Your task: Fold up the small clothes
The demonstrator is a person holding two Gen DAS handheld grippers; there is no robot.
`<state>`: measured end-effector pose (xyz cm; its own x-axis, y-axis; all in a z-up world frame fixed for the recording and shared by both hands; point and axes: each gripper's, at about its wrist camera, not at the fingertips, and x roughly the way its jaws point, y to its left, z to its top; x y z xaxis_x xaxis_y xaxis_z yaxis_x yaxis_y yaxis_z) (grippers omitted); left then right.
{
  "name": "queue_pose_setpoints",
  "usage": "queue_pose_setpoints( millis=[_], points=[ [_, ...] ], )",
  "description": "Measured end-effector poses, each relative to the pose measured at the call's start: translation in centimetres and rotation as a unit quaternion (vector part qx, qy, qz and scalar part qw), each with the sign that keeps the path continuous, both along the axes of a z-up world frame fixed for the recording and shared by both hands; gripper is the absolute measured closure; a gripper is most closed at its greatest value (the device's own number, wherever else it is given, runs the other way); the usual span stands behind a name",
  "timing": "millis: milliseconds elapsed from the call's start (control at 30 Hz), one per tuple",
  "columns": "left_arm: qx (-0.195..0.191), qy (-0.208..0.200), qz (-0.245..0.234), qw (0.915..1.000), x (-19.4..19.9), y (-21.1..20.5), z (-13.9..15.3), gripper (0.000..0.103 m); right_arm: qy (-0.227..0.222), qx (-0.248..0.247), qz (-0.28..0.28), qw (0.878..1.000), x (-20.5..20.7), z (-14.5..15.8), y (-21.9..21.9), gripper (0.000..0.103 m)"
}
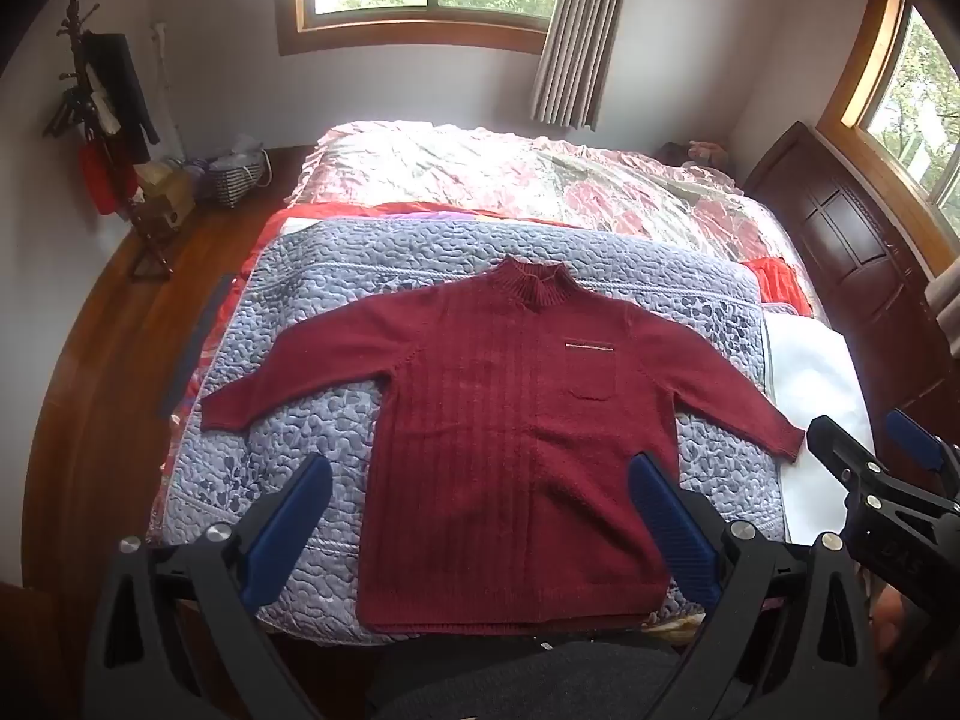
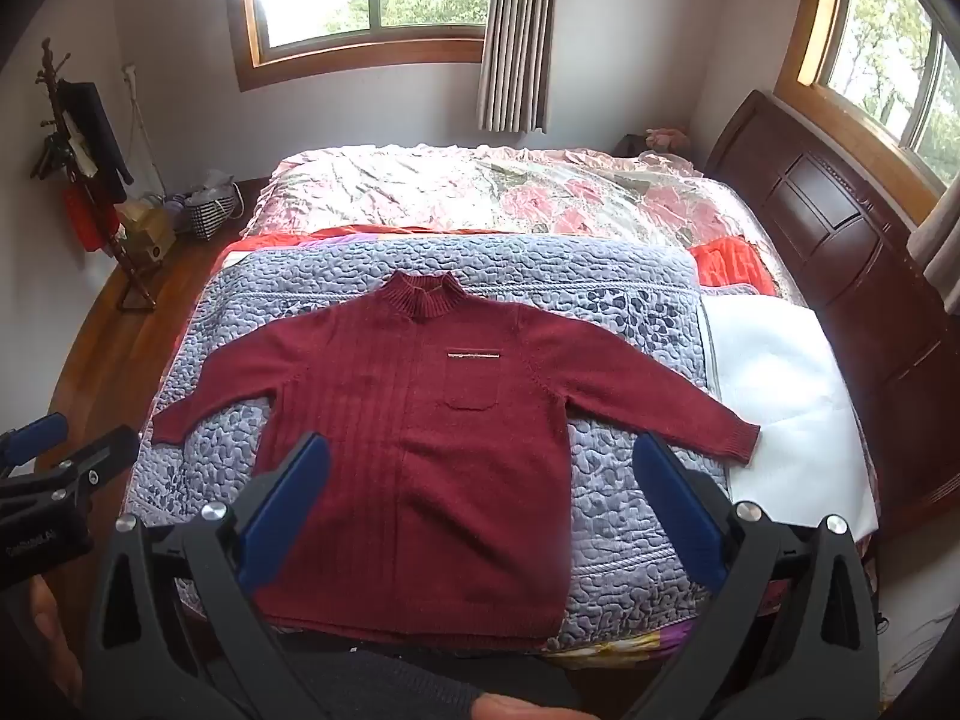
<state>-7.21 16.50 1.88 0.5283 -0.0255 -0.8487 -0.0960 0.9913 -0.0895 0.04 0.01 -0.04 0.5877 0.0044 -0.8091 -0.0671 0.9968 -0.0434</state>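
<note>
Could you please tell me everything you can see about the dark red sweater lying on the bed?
The sweater is a dark red knit with a ribbed stand-up collar, vertical ribbing down one half of the front, and a chest pocket under a thin pale trim strip. It lies flat, front up and unfolded, on the blue-grey quilted cover, collar toward the far window, hem at the near edge, both sleeves angled outward. Neither open gripper touches it.

sweater (image 1: 510,420) flat on quilt (image 1: 312,420)
</note>
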Motion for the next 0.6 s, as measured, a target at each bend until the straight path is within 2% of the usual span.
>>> queue_pose_setpoints(
  millis=[600],
  points=[
    [0.003,-0.002,0.001,1.0,0.1,0.06,0.12,0.004,-0.003,-0.001,-0.001,1.0,0.27,-0.13,0.17,0.003]
  ],
)
